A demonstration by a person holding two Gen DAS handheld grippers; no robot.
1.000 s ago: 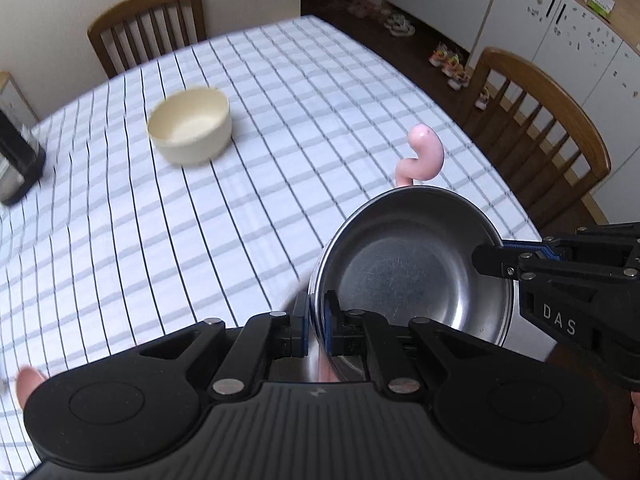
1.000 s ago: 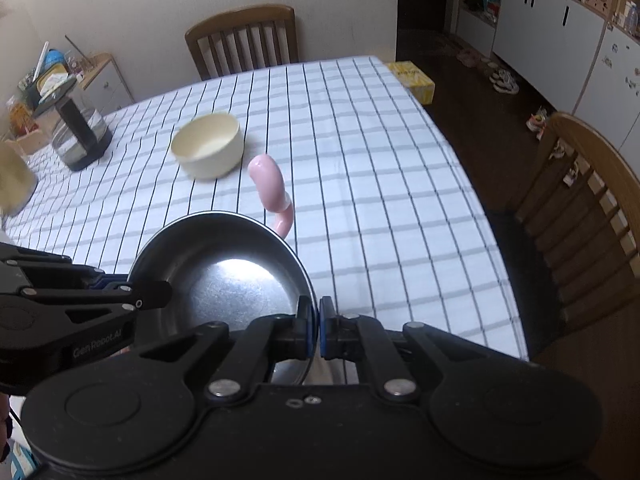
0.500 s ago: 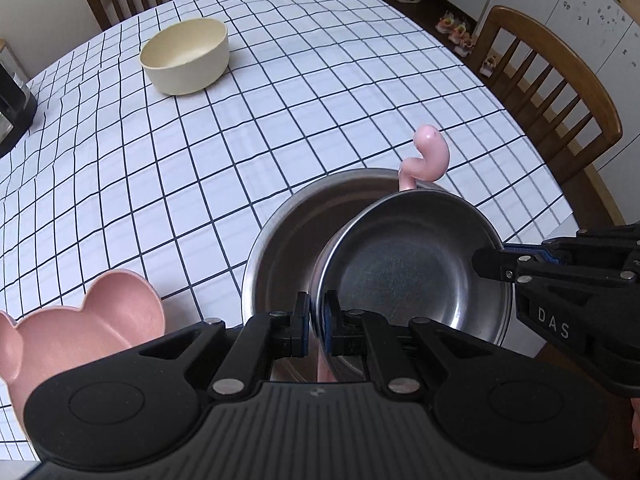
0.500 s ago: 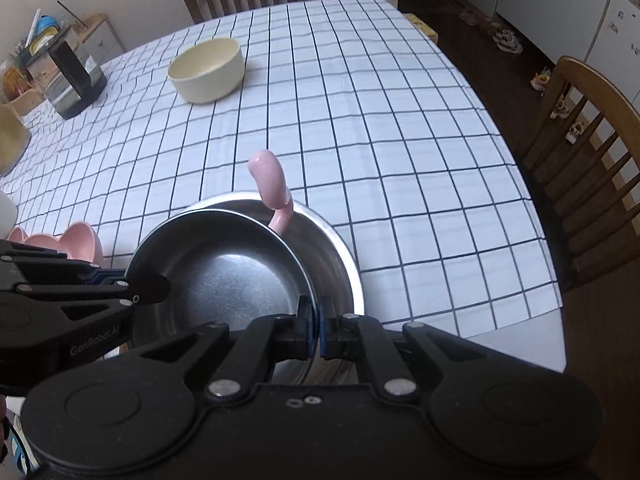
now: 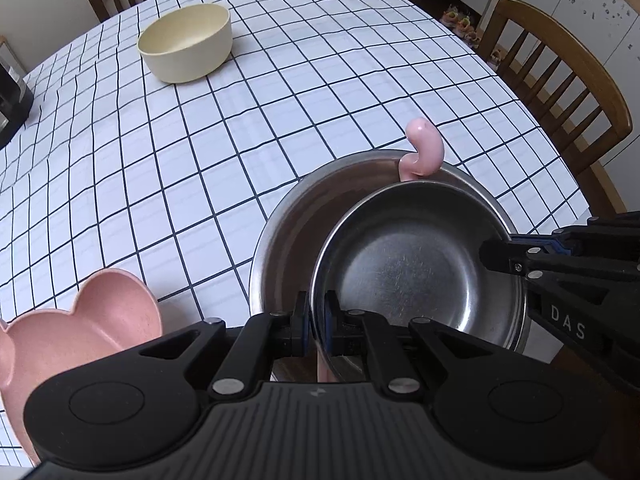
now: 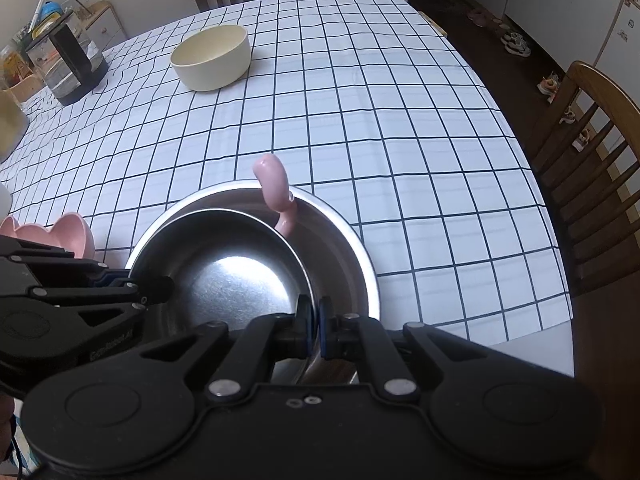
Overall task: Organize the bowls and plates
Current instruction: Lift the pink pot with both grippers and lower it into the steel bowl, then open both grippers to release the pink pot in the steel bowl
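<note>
Both tools pinch the small steel bowl (image 5: 416, 264): the left hand-held gripper (image 5: 316, 322) on its near rim, the right hand-held gripper (image 6: 314, 326) on the opposite rim. It hangs above the large steel bowl (image 5: 288, 240) near the table (image 5: 280, 100) edge. Uneven release could tip it, clanging sideways against the pink hook (image 5: 422, 154).

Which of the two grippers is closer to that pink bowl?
Left. The left gripper pinches the small steel bowl on the rim beside the pink bowl; the right gripper grips the opposite rim, farther away.
</note>
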